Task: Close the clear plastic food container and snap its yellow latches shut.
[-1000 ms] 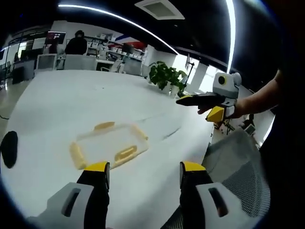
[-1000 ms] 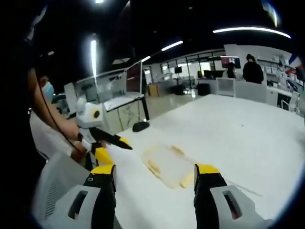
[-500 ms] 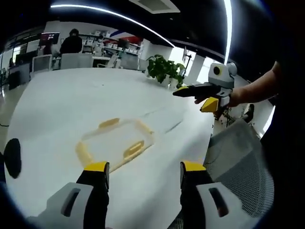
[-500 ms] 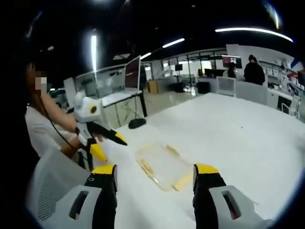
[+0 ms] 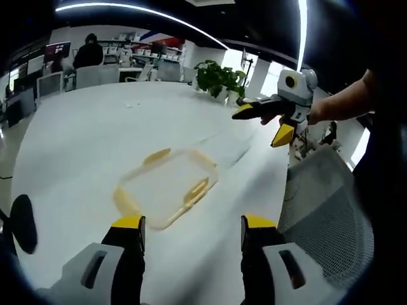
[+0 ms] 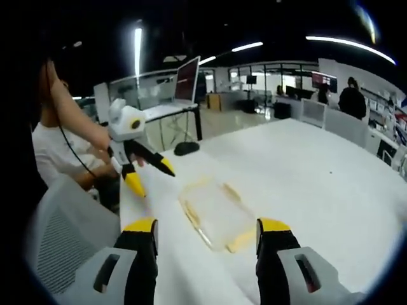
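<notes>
A wide white table [image 5: 95, 121] carries the clear plastic food container [image 5: 166, 185], which lies flat on it, near the edge nearest the person. In the left gripper view it sits at about 11 o'clock from that gripper's jaws; in the right gripper view the container [image 6: 215, 206] lies at 12 o'clock, just beyond the jaw tips. Its lid looks to be down already, though the clear plastic makes that hard to judge. The yellow latches [image 5: 197, 189] lie out flat around the rim, so by the look of it the snapping is not yet done and most of the task is left.

The left gripper [image 5: 191, 223] hangs above the table with its jaws set wide apart, holding and touching nothing. The right gripper [image 6: 205, 229] is likewise spread wide and empty; seen from the left gripper view, the right gripper [image 5: 266, 121] floats at 2 o'clock, well apart from the container, its yellow tips splayed.
</notes>
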Available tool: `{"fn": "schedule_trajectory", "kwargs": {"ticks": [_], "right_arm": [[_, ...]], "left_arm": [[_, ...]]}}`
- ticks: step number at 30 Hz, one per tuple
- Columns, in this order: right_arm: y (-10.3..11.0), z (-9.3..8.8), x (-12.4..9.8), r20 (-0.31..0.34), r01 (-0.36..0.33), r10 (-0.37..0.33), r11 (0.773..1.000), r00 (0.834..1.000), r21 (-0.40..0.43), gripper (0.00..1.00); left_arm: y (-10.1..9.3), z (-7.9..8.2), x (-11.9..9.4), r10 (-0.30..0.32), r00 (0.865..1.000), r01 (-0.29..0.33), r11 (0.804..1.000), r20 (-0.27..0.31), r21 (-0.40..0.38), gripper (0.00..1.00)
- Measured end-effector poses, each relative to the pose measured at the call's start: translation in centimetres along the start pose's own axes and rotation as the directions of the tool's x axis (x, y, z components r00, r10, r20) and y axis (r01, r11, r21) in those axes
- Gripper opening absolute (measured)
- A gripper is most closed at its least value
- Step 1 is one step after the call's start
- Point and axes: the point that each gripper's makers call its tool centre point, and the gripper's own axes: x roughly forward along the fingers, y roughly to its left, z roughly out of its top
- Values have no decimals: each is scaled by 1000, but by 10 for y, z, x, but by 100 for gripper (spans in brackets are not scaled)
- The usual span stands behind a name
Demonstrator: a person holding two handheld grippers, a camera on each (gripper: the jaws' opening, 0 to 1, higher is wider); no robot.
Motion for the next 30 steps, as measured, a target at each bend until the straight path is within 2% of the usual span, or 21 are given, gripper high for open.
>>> {"fn": "schedule_trajectory", "kwargs": {"ticks": [2,14,19,24,30], "right_arm": [[0,-5,2,-24,-4,4,1000,1000,-26,62],[-9,-7,17,-79,-28,23,998,997,-59,60],[-11,-12,24,-119,-48,35,993,992,-108,59],[-11,-13,28,-130,-60,46,992,991,-109,59],[-13,-18,32,-163,-77,55,988,985,-134,59]], "left_arm": [[2,-2,1,-5,1000,6,1000,-14,13,60],[20,-5,9,-13,997,17,999,-71,49,60],[28,-5,9,-15,995,22,997,-94,79,60],[40,-4,11,-12,993,22,996,-115,91,60],[45,1,15,-17,992,31,993,-126,113,60]]}}
